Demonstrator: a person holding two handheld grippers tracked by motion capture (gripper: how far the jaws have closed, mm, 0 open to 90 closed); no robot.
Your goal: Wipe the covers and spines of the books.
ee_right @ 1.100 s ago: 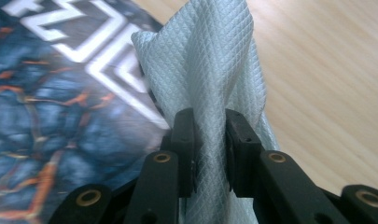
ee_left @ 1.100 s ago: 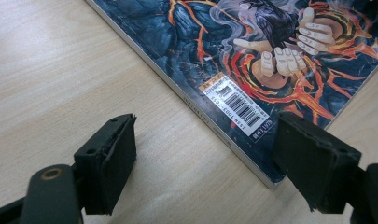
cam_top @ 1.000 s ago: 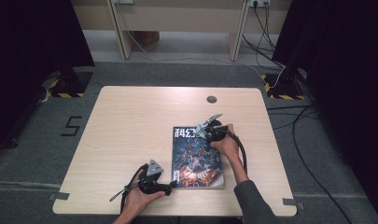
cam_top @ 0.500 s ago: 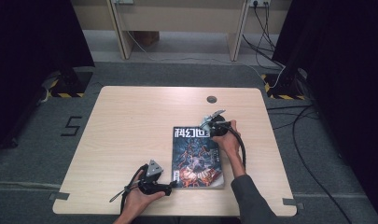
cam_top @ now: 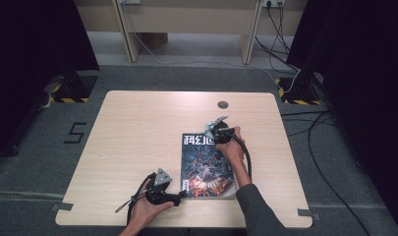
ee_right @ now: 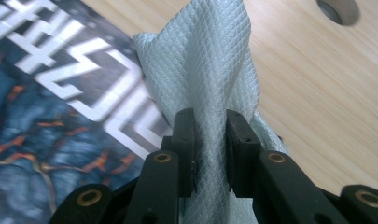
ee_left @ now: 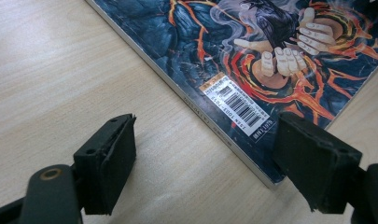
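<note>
A magazine [cam_top: 206,164] with a dark blue and orange cover lies on the wooden table [cam_top: 137,132], right of centre. My right gripper [ee_right: 210,154] is shut on a white textured cloth [ee_right: 200,74], which bunches up between the jaws over the magazine's [ee_right: 60,93] top right corner, by its white title. In the high view that gripper [cam_top: 217,132] sits at the magazine's far edge. My left gripper [cam_top: 179,196] rests on the table at the magazine's near left corner. Its jaws stand open [ee_left: 203,158], one on the bare wood, the other beside the barcode [ee_left: 238,105] corner, nothing between them.
A round cable hole [cam_top: 222,104] is set in the table near its far edge. Cables [cam_top: 304,123] trail on the grey floor to the right. Desk legs [cam_top: 127,29] stand beyond the table.
My right gripper has shifted slightly toward the far edge of the magazine with the cloth. The left gripper has stayed where it was.
</note>
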